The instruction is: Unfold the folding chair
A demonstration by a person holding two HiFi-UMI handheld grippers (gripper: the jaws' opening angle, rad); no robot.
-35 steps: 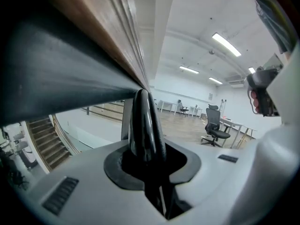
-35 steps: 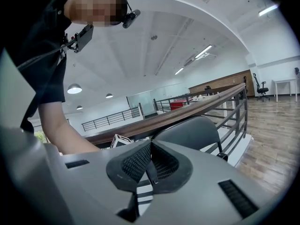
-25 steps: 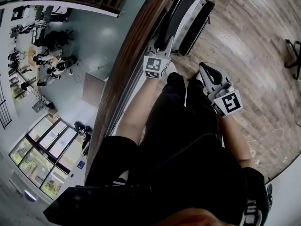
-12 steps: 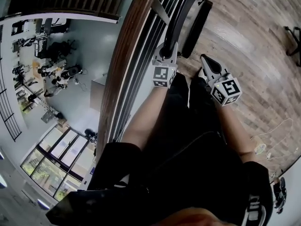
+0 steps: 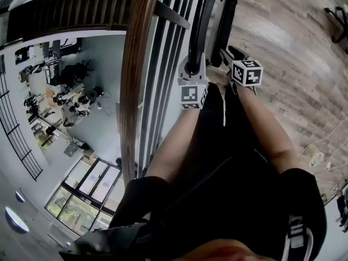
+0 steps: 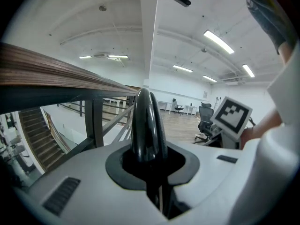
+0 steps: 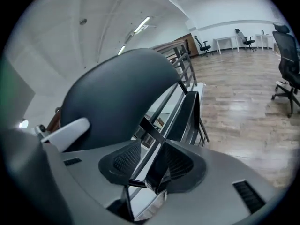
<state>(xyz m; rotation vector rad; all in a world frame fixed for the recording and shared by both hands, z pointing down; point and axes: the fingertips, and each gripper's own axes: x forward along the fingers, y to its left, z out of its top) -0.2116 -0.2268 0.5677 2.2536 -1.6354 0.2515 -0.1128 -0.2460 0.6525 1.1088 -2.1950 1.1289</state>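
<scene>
1. Since a second ago, the right gripper (image 5: 228, 54) has dropped from beside the person's leg to the near edge of the folded black metal-framed chair (image 5: 228, 20). Its jaws have just been opening. The left gripper (image 5: 191, 69) has kept its hold and shifted only slightly.
2. Location: the chair stands folded at the far side, leaning on the railing under the brown wooden handrail (image 5: 135, 64), with the wood-plank floor (image 5: 283, 37) to its right.
3. Step in hand, as judged: fix a second hold so the panels can be drawn apart.
   - Keep the left hold firm on the frame as the anchor.
   - Seat the right pads fully on a panel edge or strut before pulling.
   - Pull away from the railing, so the legs have floor to spread on.
4. Left gripper: jaws closed tight round the glossy black frame tube (image 6: 149, 125), which fills the gap between them.
5. Right gripper: jaws partly apart, nothing clamped. Thin dark struts show in the gap, and the dark rounded seat panel (image 7: 117, 93) sits just to the left. Contact with either cannot be confirmed.
</scene>
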